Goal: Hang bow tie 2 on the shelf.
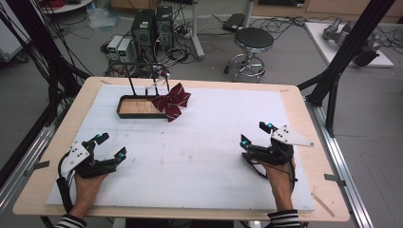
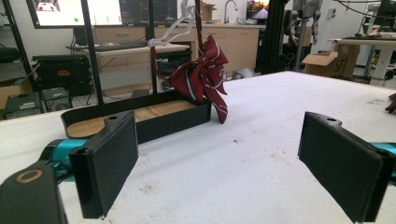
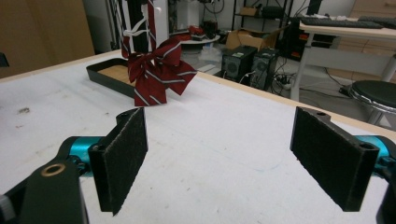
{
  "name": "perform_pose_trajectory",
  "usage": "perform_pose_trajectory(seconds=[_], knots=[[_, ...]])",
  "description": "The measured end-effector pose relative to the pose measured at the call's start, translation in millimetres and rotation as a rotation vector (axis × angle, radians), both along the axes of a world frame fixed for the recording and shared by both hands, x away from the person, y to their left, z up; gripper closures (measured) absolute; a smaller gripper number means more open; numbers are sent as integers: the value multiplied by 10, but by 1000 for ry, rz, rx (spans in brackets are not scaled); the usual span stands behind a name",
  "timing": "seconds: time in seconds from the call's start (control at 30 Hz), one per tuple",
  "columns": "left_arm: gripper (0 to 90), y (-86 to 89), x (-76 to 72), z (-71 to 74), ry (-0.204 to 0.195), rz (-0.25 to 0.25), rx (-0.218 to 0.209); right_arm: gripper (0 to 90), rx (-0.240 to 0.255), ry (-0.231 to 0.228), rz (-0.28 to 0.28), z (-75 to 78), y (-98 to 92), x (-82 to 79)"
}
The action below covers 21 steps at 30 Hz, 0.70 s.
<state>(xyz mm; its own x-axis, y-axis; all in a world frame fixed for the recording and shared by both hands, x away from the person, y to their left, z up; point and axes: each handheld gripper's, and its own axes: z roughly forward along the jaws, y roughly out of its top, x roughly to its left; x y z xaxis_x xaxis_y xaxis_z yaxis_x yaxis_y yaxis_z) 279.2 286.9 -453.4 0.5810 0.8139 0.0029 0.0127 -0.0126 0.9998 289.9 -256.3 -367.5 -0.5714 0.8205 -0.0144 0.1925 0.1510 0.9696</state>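
**Bow tie hanging at the rack, both grippers waiting**

The red striped bow tie (image 1: 171,101) sits in the upper middle of the high view, hanging from a white hanger (image 2: 170,29) on the black rack (image 1: 142,71). Its lower tails droop over the right end of the rack's wood-lined tray (image 1: 135,108) toward the white bench (image 1: 199,152). Your left gripper (image 1: 110,145) rests at the lower left of the frame and your right gripper (image 1: 256,134) at the lower right, both well apart from the bow. On each, the fingers (image 2: 109,158) stand wide apart with nothing between them.

This looks like the start: the reach has not begun. Next, you likely need to carry one gripper up the frame to the bow, line its fingers across the knot or a wing, and close there, perhaps steadying the hanger with the other.
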Motion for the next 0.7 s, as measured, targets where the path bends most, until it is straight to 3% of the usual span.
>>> perform_pose_trajectory(seconds=[0.23, 0.7], knots=[[125, -4, -3, 1, -2, 2, 4, 182, -7, 4, 5, 28, -35, 7], [125, -6, -3, -1, -4, 4, 3, 188, -81, 85, 35, 117, -223, 63]])
